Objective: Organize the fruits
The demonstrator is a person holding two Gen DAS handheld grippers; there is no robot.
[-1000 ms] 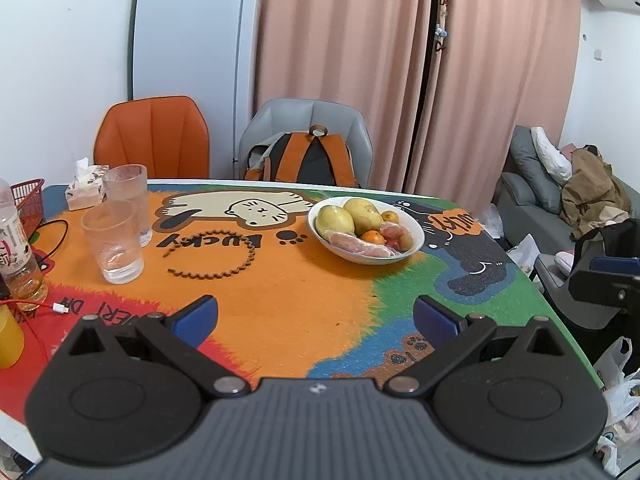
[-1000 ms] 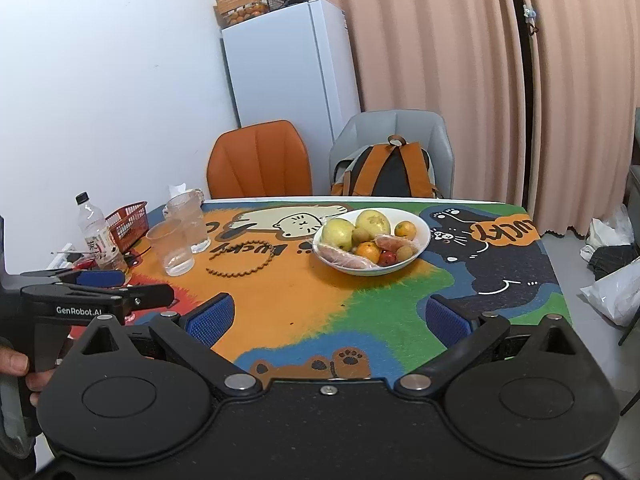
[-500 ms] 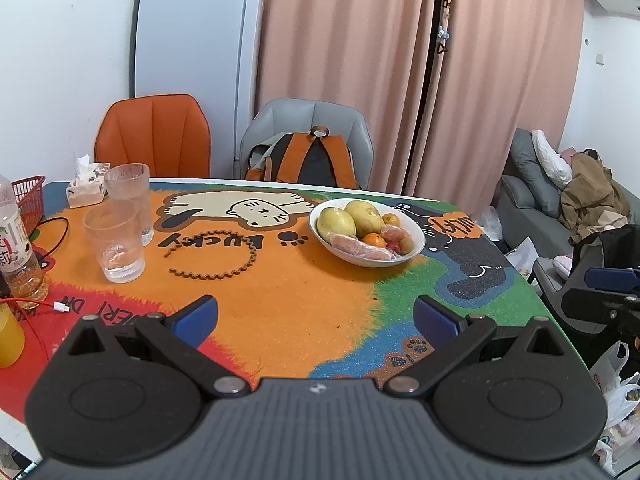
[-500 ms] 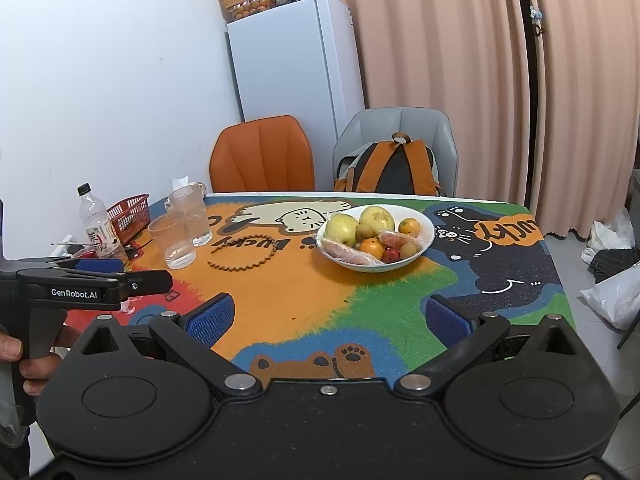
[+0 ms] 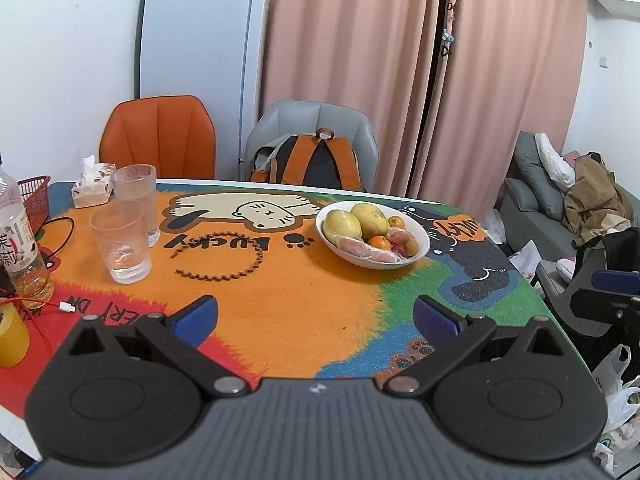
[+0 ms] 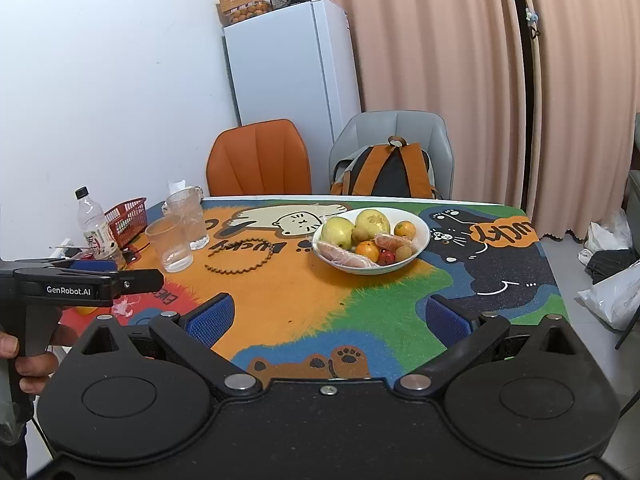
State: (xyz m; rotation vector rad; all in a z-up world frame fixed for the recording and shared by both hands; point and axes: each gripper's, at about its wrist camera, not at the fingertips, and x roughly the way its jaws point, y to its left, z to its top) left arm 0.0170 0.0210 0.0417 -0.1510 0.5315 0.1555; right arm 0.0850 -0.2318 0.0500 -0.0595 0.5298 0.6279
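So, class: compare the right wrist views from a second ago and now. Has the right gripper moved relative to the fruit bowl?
Yes. The right gripper has eased forward toward the fruit bowl, which sits slightly lower and larger in view.

left gripper [image 5: 316, 316] jaws wide apart, nothing in 'em, hanging over the near table edge | white fruit bowl [image 5: 420, 236] way ahead of it, slightly right | two clear cups [image 5: 122, 242] left of the bowl | brown bead ring [image 5: 220, 258] between cups and bowl
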